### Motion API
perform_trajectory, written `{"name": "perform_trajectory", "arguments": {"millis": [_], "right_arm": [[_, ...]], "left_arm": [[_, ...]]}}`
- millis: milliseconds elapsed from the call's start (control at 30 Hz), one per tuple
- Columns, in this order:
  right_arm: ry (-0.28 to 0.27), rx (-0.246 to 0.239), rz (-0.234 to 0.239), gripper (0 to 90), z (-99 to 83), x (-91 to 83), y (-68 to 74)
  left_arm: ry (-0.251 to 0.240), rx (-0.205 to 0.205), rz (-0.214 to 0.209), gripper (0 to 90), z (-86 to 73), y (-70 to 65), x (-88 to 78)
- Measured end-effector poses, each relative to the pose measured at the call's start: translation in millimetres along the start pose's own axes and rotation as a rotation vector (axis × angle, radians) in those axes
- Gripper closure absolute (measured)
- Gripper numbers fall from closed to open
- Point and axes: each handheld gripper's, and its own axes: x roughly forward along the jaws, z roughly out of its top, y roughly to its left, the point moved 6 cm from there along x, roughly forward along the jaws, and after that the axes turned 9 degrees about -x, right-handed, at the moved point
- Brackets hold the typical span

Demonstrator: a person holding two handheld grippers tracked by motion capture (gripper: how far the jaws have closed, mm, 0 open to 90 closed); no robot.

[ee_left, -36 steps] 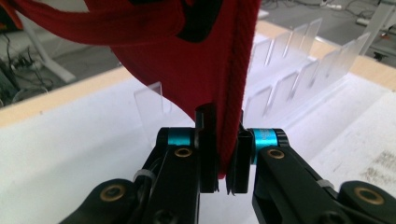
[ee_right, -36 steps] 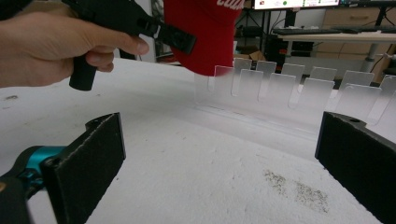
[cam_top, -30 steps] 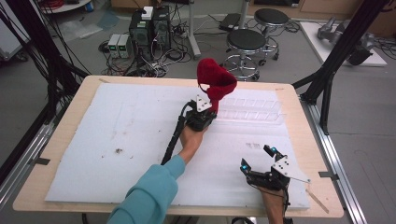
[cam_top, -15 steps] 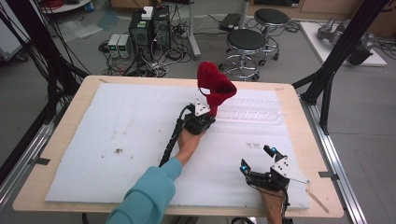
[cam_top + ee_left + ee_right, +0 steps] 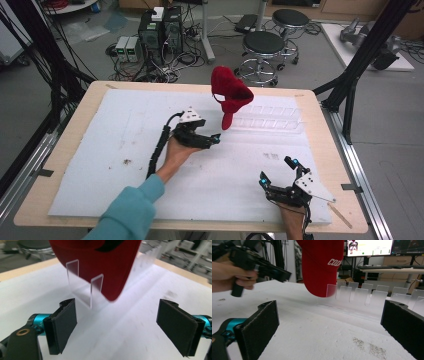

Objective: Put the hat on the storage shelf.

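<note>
A red cap [image 5: 230, 95] with white lettering hangs over the left end of a clear plastic slotted rack [image 5: 272, 119], brim pointing down. My left gripper [image 5: 215, 140] stands open just short of it, apart from the brim. In the left gripper view the cap [image 5: 100, 265] hangs over two clear rack tabs [image 5: 85, 287], beyond the spread jaws of my left gripper [image 5: 117, 325], which hold nothing. My right gripper [image 5: 276, 170] stays open low at the front right. The right gripper view shows the cap [image 5: 319, 267] and rack [image 5: 362, 293] ahead of my right gripper [image 5: 329, 325].
A white foam sheet [image 5: 100, 150] covers the wooden table [image 5: 55, 165], with dark specks at its left. Black frame posts [image 5: 360, 65] stand at the right and left table sides. Stools [image 5: 262, 47] and electronics [image 5: 160, 30] sit on the floor beyond the far edge.
My left gripper has drawn back from the cap, toward the person and to the left. The cap stays on the rack. The right gripper has not moved.
</note>
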Motion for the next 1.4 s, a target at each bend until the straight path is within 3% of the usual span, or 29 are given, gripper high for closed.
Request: {"name": "perform_trajectory", "arguments": {"millis": [33,300,367,500,600,767,967,1267,1400], "right_arm": [[0.001,-0.005,0.000,0.4,-0.1,0.4,-0.3],[0.011,-0.011,0.000,0.5,-0.2,1.6,-0.1],[0.016,-0.011,0.001,0.5,-0.3,1.7,0.0],[0.014,-0.010,-0.006,0.5,-0.2,1.4,0.6],[0.016,-0.009,-0.005,0.5,-0.3,1.6,0.5],[0.018,-0.016,-0.006,0.5,-0.2,2.1,0.5],[0.013,-0.012,-0.016,0.5,-0.1,1.5,0.4],[0.020,-0.018,-0.019,0.5,-0.4,2.0,0.8],[0.023,-0.019,-0.019,0.5,-0.4,1.9,0.9]], "left_arm": [[-0.026,0.023,0.011,16.9,-0.4,2.6,-11.3],[-0.060,0.089,0.020,17.2,-30.6,31.1,-96.5],[-0.047,0.084,0.038,17.3,-41.7,41.2,-119.4],[-0.089,0.122,0.056,17.1,-62.6,50.3,-157.5],[-0.122,0.148,0.065,17.1,-88.8,59.2,-184.9],[-0.197,0.149,0.055,16.6,-108.9,65.6,-205.9],[-0.243,0.140,0.054,16.6,-118.4,68.1,-214.1],[-0.333,0.115,0.054,16.7,-118.2,69.9,-221.7],[-0.341,0.117,0.056,16.7,-118.4,69.8,-222.3]]}}
